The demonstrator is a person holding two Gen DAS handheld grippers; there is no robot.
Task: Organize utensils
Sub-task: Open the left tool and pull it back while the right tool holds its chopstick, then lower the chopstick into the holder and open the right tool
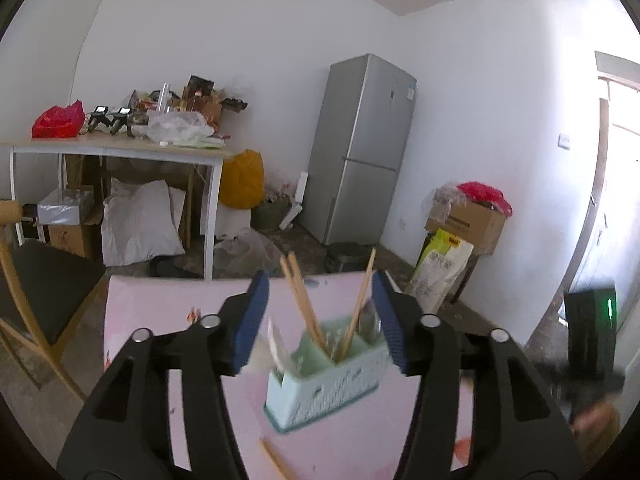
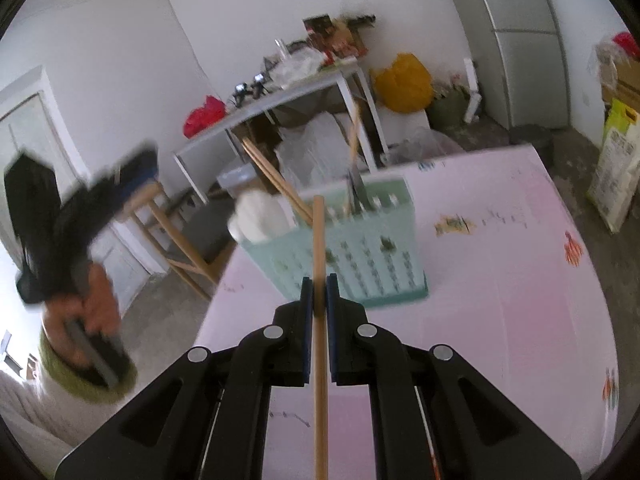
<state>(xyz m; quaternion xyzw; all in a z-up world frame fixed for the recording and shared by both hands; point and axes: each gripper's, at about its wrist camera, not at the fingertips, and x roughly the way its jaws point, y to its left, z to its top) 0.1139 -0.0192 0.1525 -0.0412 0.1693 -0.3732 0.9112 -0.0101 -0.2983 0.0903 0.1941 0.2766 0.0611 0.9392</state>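
Note:
A mint-green utensil holder (image 1: 320, 384) stands on the pink table (image 1: 160, 312). Wooden chopsticks (image 1: 304, 304) lean out of it, with a white spoon (image 1: 276, 344) at its left end and a metal spoon (image 1: 368, 320) at its right. My left gripper (image 1: 320, 292) hangs just above the holder, open, with nothing pressed between its blue pads. In the right wrist view my right gripper (image 2: 319, 284) is shut on a single chopstick (image 2: 319, 232), held upright in front of the holder (image 2: 360, 256). Another loose chopstick (image 1: 276, 460) lies on the table near me.
A wooden chair (image 1: 40, 280) stands left of the pink table. Behind are a white table with clutter (image 1: 120, 148), a grey fridge (image 1: 360, 148), a yellow bag (image 1: 242, 180) and a cardboard box (image 1: 468, 220). A person's hand (image 2: 96, 304) holds the blurred left gripper.

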